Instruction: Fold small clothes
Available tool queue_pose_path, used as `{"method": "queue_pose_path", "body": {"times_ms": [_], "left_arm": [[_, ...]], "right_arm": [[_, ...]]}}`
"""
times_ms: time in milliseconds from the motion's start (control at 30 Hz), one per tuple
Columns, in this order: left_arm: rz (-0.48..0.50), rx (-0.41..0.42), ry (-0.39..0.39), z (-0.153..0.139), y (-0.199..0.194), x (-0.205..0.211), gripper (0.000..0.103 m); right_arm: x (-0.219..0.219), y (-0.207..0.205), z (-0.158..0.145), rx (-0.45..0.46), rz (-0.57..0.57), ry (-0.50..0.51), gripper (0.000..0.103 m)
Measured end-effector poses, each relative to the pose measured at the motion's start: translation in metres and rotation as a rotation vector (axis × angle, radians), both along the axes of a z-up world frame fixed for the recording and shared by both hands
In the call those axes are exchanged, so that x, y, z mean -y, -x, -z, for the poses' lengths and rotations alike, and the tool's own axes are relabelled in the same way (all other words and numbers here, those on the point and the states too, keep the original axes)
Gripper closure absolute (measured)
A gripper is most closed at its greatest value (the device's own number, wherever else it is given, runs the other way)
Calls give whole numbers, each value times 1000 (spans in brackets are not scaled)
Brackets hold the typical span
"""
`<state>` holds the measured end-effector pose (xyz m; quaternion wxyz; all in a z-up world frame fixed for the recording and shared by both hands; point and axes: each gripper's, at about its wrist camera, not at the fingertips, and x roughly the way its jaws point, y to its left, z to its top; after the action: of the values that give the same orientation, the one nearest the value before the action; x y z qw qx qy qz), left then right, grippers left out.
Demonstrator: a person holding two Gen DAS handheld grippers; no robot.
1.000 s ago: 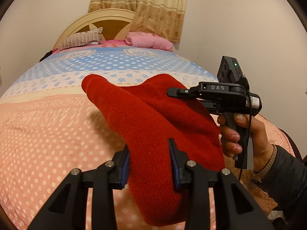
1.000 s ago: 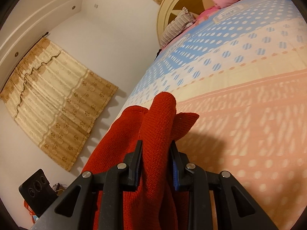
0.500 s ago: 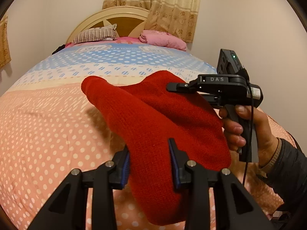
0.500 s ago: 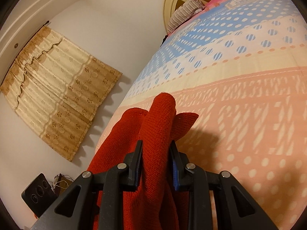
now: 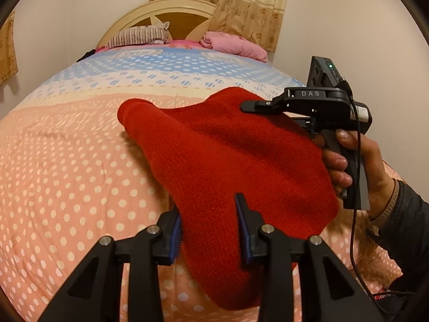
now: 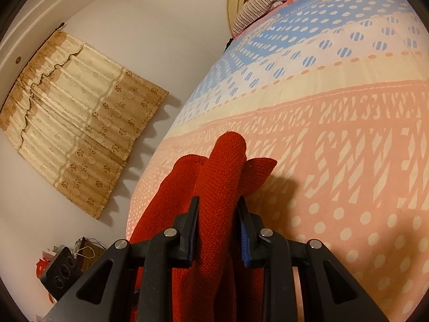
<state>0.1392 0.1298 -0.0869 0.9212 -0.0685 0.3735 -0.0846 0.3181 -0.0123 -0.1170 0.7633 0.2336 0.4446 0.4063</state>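
Looking along the left gripper point(image 5: 210, 224), its jaws are clamped on a red knitted garment point(image 5: 228, 161) held above a polka-dot bedspread point(image 5: 67, 161) — across it, a hand point(image 5: 356, 161) holds the right gripper point(image 5: 245, 106), biting the far edge. From the right gripper's point(image 6: 217, 221) own camera, narrow jaws pinch a fold of the garment point(image 6: 219, 177) — bedspread point(image 6: 348, 161) beneath.

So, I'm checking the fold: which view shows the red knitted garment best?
The left wrist view: the red knitted garment spreads wide above the bed. The right wrist view shows only a bunched fold between its tongs.
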Motion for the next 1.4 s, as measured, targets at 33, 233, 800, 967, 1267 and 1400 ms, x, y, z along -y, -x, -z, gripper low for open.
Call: {"method": "queue_pose_path", "body": {"times_ms": [33, 233, 800, 967, 1267, 1400], "left_arm": [[-1, -4, 1, 2, 0, 0, 66], [-8, -21, 4, 9, 3, -1, 59], [-23, -20, -56, 14, 0, 0, 33], [-18, -23, -70, 12, 0, 0, 33], [-45, 71, -113, -20, 6, -8, 21], [-108, 74, -94, -18, -2, -23, 12]], "right_arm": [[0, -1, 2, -4, 2, 4, 77], [5, -4, 16, -28, 24, 15, 77], [17, -7, 42, -79, 73, 14, 77], [20, -6, 43, -83, 82, 10, 77], [20, 0, 38, -55, 103, 34, 75], [34, 8, 31, -32, 177, 34, 64]]}}
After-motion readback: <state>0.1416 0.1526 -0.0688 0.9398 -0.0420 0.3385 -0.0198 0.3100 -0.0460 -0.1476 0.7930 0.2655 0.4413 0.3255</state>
